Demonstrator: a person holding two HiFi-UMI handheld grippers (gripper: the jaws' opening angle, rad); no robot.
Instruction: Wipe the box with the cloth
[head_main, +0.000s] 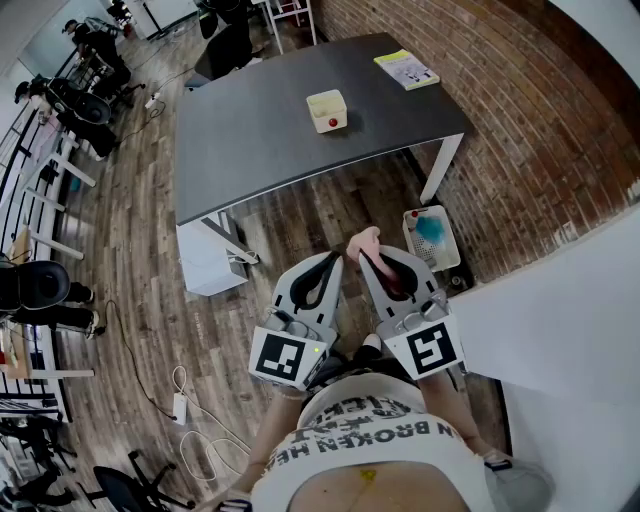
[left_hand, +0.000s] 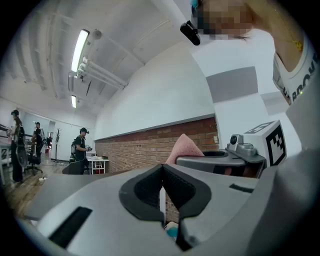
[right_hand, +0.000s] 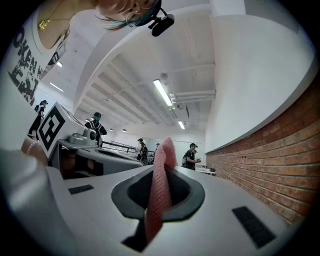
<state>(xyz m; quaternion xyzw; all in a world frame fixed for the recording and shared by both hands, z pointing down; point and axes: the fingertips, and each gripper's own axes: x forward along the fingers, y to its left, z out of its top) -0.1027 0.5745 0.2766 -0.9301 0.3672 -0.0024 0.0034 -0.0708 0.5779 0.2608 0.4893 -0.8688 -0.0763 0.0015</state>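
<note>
A cream box (head_main: 327, 108) with a red knob on its front stands near the middle of the dark grey table (head_main: 250, 140), well ahead of both grippers. I hold both grippers close to my body, short of the table's near edge. My right gripper (head_main: 364, 251) is shut on a pink cloth (head_main: 364, 240), which pokes up past the jaw tips; the same pink cloth (right_hand: 160, 185) hangs pinched between the jaws in the right gripper view. My left gripper (head_main: 331, 262) is shut with nothing in it, its jaws (left_hand: 162, 192) meeting.
A yellow-green booklet (head_main: 406, 69) lies at the table's far right corner. A white basket (head_main: 432, 237) with a blue item stands on the floor by the table's right leg. The brick wall (head_main: 520, 110) runs along the right. Chairs, cables and people fill the left side.
</note>
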